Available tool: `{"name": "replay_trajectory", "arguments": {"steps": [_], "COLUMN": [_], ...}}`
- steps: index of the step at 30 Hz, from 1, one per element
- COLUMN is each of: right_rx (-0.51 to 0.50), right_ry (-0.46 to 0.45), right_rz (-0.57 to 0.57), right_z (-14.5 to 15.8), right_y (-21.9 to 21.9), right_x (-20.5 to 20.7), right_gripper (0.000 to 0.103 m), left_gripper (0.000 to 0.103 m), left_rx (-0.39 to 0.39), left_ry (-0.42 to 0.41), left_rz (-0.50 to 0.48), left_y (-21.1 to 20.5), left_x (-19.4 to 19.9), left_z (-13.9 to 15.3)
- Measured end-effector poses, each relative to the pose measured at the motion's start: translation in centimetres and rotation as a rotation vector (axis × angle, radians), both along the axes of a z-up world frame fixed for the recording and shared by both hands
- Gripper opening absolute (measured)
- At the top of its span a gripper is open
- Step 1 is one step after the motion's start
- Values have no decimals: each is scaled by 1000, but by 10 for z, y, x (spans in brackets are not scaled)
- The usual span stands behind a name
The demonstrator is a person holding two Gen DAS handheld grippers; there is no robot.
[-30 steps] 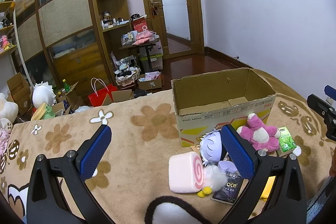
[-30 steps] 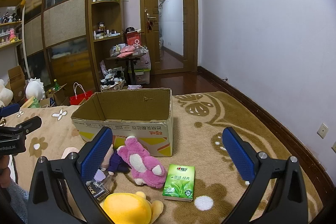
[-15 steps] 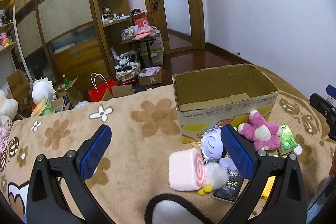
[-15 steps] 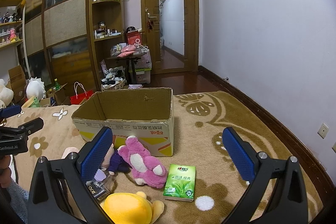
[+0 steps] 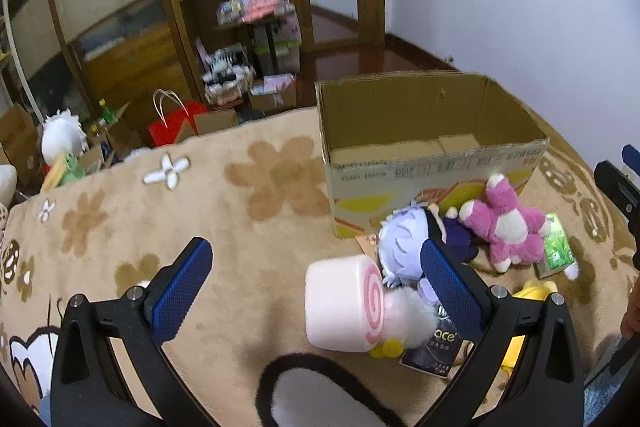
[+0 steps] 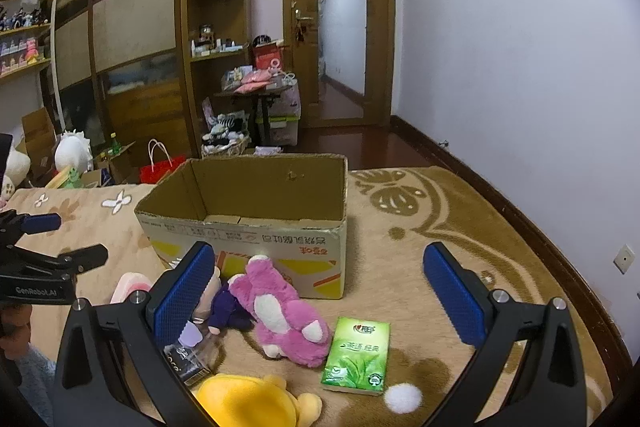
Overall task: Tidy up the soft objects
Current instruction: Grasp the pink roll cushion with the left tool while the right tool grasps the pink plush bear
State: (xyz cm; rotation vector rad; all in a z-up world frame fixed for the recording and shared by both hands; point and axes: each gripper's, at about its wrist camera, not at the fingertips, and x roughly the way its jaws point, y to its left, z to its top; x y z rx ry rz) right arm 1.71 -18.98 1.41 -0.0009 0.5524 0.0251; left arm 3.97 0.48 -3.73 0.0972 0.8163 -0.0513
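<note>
Both tongs (image 5: 316, 283) (image 6: 320, 287) gape empty above toys beside cardboard box (image 6: 256, 231).

From my left camera I see the left gripper (image 5: 316, 283) with its blue-padded fingers (image 5: 182, 291) spread wide, holding nothing, above the tan flowered blanket (image 5: 160, 211). Between them lies a pink swirl-roll cushion (image 5: 344, 309), touching a white fluffy toy (image 5: 412, 319). Just beyond sits a lavender-haired doll (image 5: 402, 239), then a pink plush bear (image 5: 506, 227) against the open cardboard box (image 5: 424, 147). A green tissue pack (image 5: 557, 249) lies beside the bear. The right gripper (image 5: 618, 187) shows at the frame's right edge.
</note>
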Motion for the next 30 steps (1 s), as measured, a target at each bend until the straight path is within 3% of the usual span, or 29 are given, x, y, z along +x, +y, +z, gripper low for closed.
{"name": "replay_trajectory", "arguments": {"steps": [12, 23, 24, 27, 30], "right_rx": [4, 36, 39, 11, -20], "right_ry": [148, 270, 277, 279, 278], "right_rz": [33, 68, 73, 85, 112], "right_z": [-40, -79, -81, -86, -90], "right_y": [-1, -2, -2, 4, 12], "right_x": [39, 67, 68, 71, 72], "right_gripper": [103, 103, 103, 103, 103], "left_gripper": [103, 102, 101, 85, 77], "left_rx": [18, -23, -24, -35, -86], "left_ry": [187, 335, 346, 386, 430], "left_rz": [-21, 15, 13, -7, -18], "left_y": [-14, -6, -6, -5, -2], "left_x": [27, 47, 49, 53, 58], "left_z": [-43, -71, -73, -80, -87]}}
